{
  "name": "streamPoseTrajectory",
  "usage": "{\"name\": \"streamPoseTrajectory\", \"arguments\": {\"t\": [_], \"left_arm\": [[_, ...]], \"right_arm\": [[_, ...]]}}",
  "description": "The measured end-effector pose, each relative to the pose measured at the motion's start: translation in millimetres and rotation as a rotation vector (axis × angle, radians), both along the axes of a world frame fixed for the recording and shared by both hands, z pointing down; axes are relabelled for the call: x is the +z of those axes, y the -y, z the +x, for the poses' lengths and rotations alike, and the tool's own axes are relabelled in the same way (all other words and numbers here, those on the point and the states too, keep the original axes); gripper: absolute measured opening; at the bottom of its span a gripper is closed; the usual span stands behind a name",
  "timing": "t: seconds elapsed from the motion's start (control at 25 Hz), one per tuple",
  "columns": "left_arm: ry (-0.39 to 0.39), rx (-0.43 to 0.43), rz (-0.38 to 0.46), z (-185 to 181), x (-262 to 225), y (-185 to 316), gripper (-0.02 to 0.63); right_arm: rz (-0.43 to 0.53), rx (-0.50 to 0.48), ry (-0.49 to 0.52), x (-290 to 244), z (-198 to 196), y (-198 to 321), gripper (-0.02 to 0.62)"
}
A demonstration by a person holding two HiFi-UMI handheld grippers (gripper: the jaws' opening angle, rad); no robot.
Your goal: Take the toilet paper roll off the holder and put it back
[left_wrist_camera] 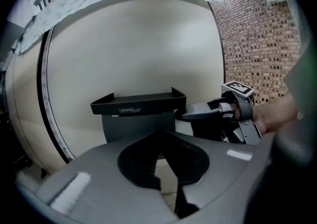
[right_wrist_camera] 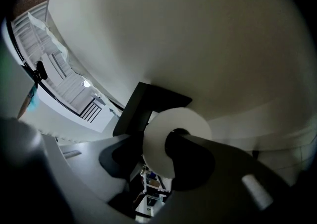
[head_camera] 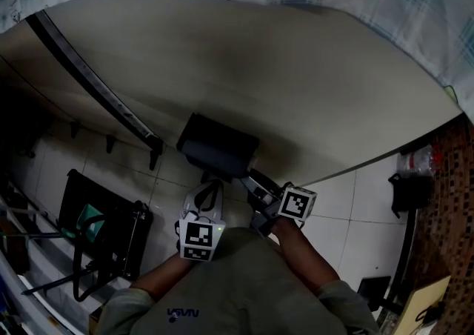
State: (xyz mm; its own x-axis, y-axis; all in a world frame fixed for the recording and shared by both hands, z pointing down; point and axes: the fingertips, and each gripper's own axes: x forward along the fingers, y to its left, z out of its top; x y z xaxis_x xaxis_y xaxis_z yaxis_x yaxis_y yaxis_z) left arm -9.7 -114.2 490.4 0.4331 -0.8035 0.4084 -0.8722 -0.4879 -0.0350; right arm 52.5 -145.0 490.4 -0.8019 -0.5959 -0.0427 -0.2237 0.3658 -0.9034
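In the head view a dark holder point(head_camera: 217, 147) hangs on the cream wall point(head_camera: 296, 81), with a black rail point(head_camera: 96, 81) slanting at its left and a black rack point(head_camera: 104, 226) at near left. The holder hides the roll here.

In the left gripper view the left gripper point(left_wrist_camera: 166, 168) faces the holder with its jaws closed together on nothing. The right gripper point(left_wrist_camera: 198, 112) reaches under the holder from the right, and a brick wall point(left_wrist_camera: 252, 44) stands beyond.

Only the right gripper view shows the white toilet paper roll point(right_wrist_camera: 158, 124), end-on beneath the holder. The right gripper's jaws are spread wide and clamped on it.
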Motion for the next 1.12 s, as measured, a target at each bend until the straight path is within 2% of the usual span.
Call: {"name": "streamPoseTrajectory", "arguments": {"t": [0.24, 0.4, 0.64, 1.12], "left_arm": [[-0.028, -0.016, -0.016, -3.0, 1.7, 4.2, 0.008], [-0.040, -0.011, -0.021, -2.8, 2.6, 4.7, 0.008], [-0.058, 0.006, -0.024, -1.5, 4.1, 1.1, 0.008], [-0.066, -0.020, -0.019, -19.5, 3.8, -0.3, 0.008]], "right_arm": [[-0.011, 0.037, 0.005, 0.9, 23.3, -18.3, 0.121], [-0.033, 0.057, -0.019, 7.8, 32.5, -24.3, 0.003], [-0.010, -0.004, -0.072, 5.5, 10.9, -25.3, 0.003], [-0.005, -0.031, -0.127, 6.4, -22.1, -8.0, 0.003]]}}
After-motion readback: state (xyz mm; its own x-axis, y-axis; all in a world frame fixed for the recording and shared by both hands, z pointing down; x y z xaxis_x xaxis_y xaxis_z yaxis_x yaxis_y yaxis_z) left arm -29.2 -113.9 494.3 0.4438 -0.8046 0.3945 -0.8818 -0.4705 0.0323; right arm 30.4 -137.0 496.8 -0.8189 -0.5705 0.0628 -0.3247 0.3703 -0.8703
